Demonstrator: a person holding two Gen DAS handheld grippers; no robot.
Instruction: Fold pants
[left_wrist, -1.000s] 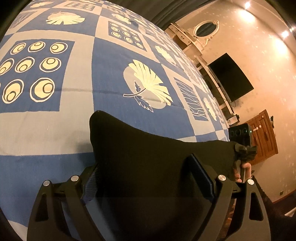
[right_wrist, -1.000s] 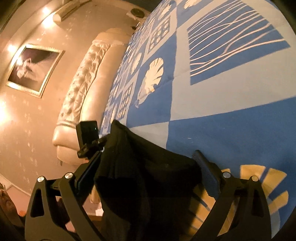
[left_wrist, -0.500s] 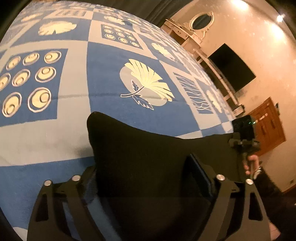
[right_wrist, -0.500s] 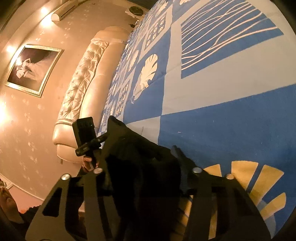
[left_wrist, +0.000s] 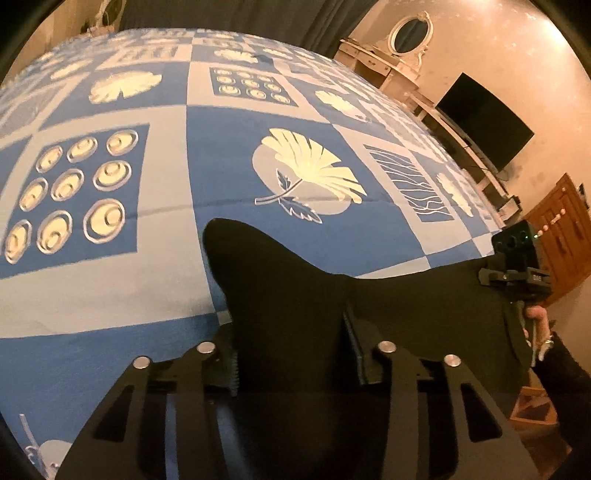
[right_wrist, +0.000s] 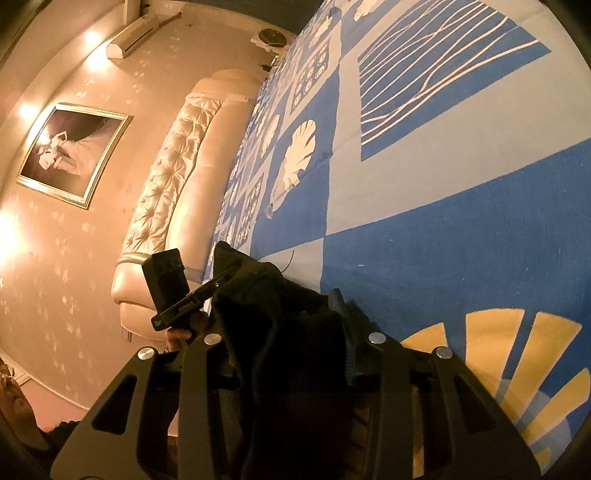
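Note:
Black pants (left_wrist: 295, 280) lie bunched on the near edge of a blue and white patterned bedspread (left_wrist: 110, 295). My left gripper (left_wrist: 291, 347) has its jaws closing, and both pads press a fold of the black cloth between them. My right gripper (right_wrist: 284, 332) is also closing, with a thick bunch of the pants (right_wrist: 280, 306) squeezed between its fingers. The cloth stretches between the two grippers. The right gripper's camera block (left_wrist: 515, 247) shows at the pants' far right end, with a hand below it. The left gripper's camera block (right_wrist: 166, 280) shows beyond the cloth.
A cream tufted headboard (right_wrist: 177, 177) stands at the bed's left end, under a framed picture (right_wrist: 70, 155). A wall television (left_wrist: 484, 122), a white dresser with an oval mirror (left_wrist: 402, 48) and a wooden door (left_wrist: 561, 229) are beyond the bed. The bedspread (right_wrist: 443, 184) stretches ahead.
Both pairs of jaws have narrowed from wide apart onto the black cloth. The left gripper has tilted and rolled a little; neither hand has shifted much.

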